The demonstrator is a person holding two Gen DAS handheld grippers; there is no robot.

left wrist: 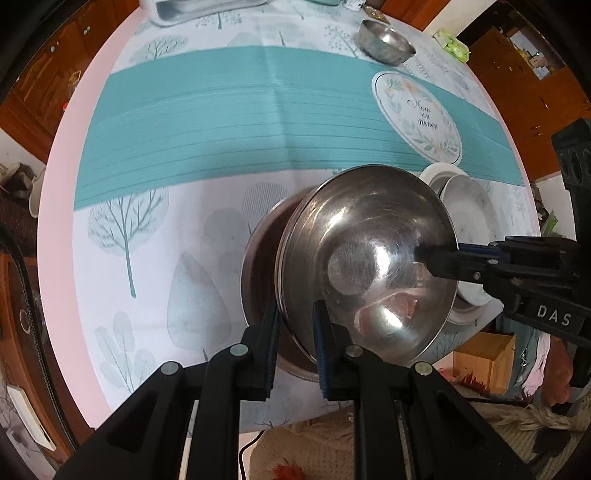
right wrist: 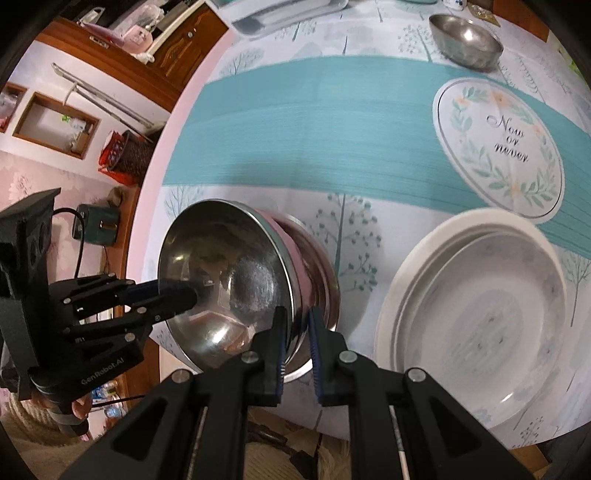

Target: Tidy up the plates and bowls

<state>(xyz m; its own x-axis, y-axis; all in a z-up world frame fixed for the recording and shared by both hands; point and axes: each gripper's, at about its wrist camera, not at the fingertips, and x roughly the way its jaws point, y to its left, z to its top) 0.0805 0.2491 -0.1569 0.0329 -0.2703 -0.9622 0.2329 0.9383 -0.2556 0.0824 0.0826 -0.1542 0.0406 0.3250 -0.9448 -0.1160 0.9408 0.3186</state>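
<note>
A steel bowl with a pink outside is held tilted on its side between both grippers, above a larger steel bowl on the table. My left gripper is shut on the tilted bowl's near rim. My right gripper is shut on the opposite rim of the same bowl; it shows from the side in the left wrist view. The lower bowl is mostly hidden. White plates are stacked to the right. A floral plate and a small steel bowl lie farther back.
The round table has a teal and tree-print cloth. A white tray sits at the far edge. A cardboard box stands on the floor at the right, with wooden cabinets around.
</note>
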